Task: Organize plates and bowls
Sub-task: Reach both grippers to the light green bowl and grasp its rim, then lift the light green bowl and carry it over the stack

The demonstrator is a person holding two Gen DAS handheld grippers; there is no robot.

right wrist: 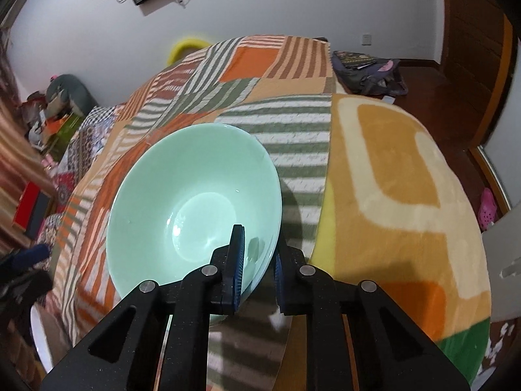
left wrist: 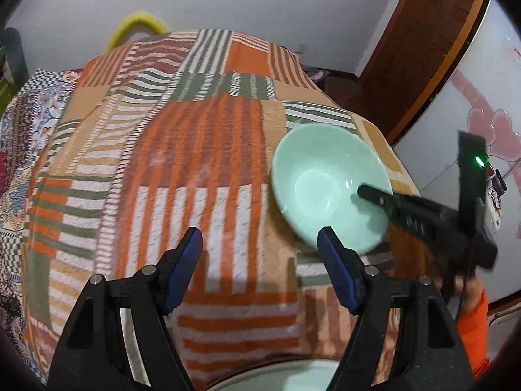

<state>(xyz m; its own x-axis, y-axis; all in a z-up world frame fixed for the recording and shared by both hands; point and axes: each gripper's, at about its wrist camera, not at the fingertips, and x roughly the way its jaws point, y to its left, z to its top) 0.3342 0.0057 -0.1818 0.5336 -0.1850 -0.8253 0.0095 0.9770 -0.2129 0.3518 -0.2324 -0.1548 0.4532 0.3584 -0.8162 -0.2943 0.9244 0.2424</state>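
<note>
A mint-green bowl [right wrist: 195,202] rests on the striped patchwork blanket [right wrist: 293,137], tilted up on its near side. My right gripper [right wrist: 259,244] is shut on the bowl's near rim, one blue pad inside and the other outside. In the left wrist view the same bowl [left wrist: 325,176] lies at the right, and the right gripper [left wrist: 374,195] reaches in from the right. My left gripper [left wrist: 260,238] hangs open over the blanket [left wrist: 195,163] with nothing between its pads, just left of the bowl. A pale dish rim [left wrist: 276,374] shows below it.
An orange and yellow blanket [right wrist: 390,195] covers the right of the bed. A dark bag [right wrist: 368,71] lies on the wooden floor beyond. A white door with pink hearts [left wrist: 472,123] stands at the right. A hand in an orange sleeve [left wrist: 472,312] holds the right gripper.
</note>
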